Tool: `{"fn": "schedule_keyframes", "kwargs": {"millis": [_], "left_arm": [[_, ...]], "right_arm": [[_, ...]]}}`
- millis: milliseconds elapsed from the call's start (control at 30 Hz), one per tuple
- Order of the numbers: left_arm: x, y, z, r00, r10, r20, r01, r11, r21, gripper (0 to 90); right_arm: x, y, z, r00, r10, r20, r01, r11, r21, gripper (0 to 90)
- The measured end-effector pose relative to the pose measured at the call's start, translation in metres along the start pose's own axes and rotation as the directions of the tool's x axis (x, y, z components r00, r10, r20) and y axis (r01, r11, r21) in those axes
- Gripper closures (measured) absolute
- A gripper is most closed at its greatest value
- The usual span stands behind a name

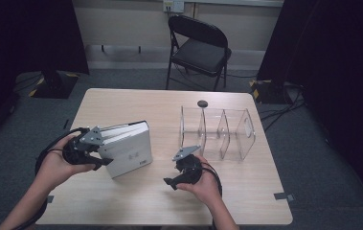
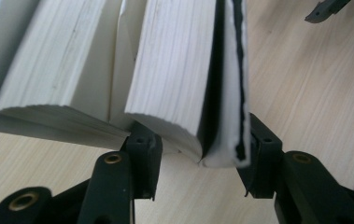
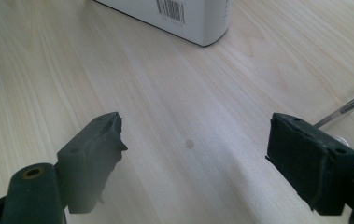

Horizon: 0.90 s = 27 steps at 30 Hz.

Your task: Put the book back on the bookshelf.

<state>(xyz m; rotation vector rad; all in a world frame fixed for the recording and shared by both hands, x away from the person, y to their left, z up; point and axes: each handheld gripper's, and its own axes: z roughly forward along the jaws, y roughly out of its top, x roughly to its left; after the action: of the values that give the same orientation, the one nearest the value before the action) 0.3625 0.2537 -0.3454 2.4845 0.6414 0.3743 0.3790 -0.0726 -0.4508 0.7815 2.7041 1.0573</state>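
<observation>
While the left gripper (image 1: 103,160) sits at the near left corner of the white books (image 1: 127,147), its jaws straddle the corner of one volume. In the left gripper view (image 2: 198,163) the book's page block and white cover stand between the two black pads, the right pad just beside the cover and the left pad under the curved page edge; whether they press on it I cannot tell.

The books lie on the left half of the light wooden table (image 1: 136,201), leaning as a small group. Their long axis runs from the near left toward the far right, and the page edges face the left gripper.

To the right stands a clear acrylic divider rack (image 1: 217,129) with upright partitions, well apart from the books. A small dark round object (image 1: 202,103) lies just behind it. A black folding chair (image 1: 199,48) stands beyond the table's far edge.

The right gripper (image 1: 172,182) hovers over bare wood between books and rack, jaws spread wide and gripping nothing; its own view (image 3: 195,158) shows a barcoded book corner (image 3: 184,16) ahead. Nothing lies between books and rack.
</observation>
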Motion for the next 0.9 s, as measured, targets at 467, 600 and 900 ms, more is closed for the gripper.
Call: {"fn": "schedule_keyframes", "kwargs": {"millis": [467, 600, 900], "left_arm": [[0.005, -0.010, 0.002, 0.9987, -0.047, -0.016, 0.047, 0.9987, -0.022, 48.3], [0.006, -0.011, 0.004, 0.9989, -0.044, -0.017, 0.044, 0.9989, -0.013, 44.9], [0.008, -0.014, 0.005, 0.9984, -0.050, -0.027, 0.050, 0.9987, -0.001, 40.8]], "right_arm": [[-0.002, 0.015, 0.001, 0.9994, -0.031, -0.015, 0.031, 0.999, 0.012, 17.7], [-0.001, 0.021, 0.002, 0.9989, -0.044, -0.017, 0.045, 0.999, 0.025, 17.8], [-0.001, 0.031, 0.005, 0.9977, -0.063, -0.024, 0.064, 0.997, 0.037, 18.2]]}}
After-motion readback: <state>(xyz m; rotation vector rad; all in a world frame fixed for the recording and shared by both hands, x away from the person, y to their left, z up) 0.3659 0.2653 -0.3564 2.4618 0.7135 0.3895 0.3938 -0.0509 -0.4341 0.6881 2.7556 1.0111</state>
